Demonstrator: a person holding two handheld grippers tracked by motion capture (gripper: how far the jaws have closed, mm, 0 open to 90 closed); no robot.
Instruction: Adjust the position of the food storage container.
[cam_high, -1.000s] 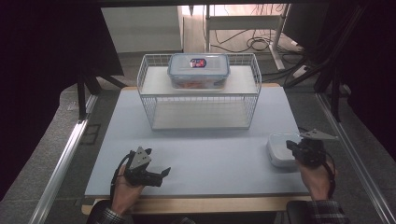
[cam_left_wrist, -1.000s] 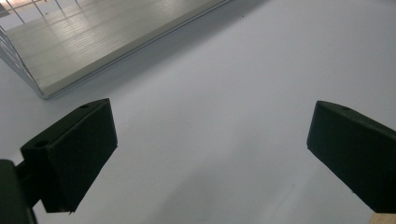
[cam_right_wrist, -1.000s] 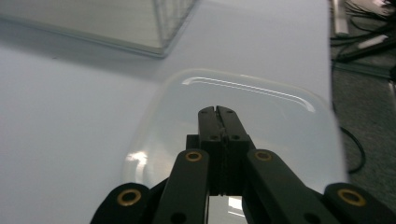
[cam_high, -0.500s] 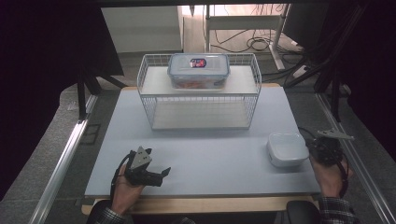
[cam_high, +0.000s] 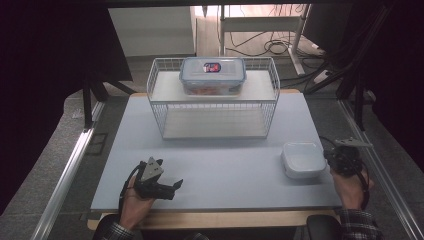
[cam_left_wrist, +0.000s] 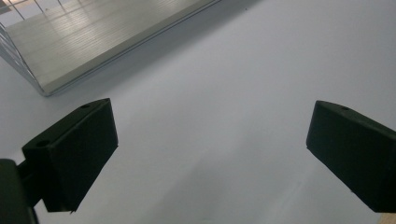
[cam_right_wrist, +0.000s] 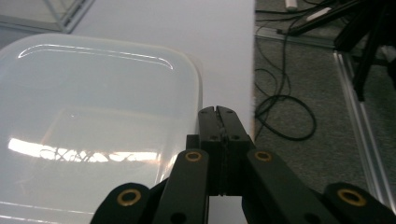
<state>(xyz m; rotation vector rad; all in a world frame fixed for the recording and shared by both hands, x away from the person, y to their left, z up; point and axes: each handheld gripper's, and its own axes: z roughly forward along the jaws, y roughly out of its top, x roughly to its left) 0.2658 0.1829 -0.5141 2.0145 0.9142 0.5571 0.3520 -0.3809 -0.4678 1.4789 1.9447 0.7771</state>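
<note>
We are drawing the clenched, empty right gripper (cam_high: 334, 159) to three o'clock of the white container (cam_high: 303, 160), no longer above it, while the left gripper (cam_high: 172, 186) is resting released, so grasping is pending.

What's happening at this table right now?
A person works with a gripper in each hand. The right gripper, jaws shut with nothing between them, sits at the right edge of a white lidded container on the table. The left gripper rests open near the front edge, holding nothing. A wire rack behind carries a clear lidded box on its top shelf.
</note>
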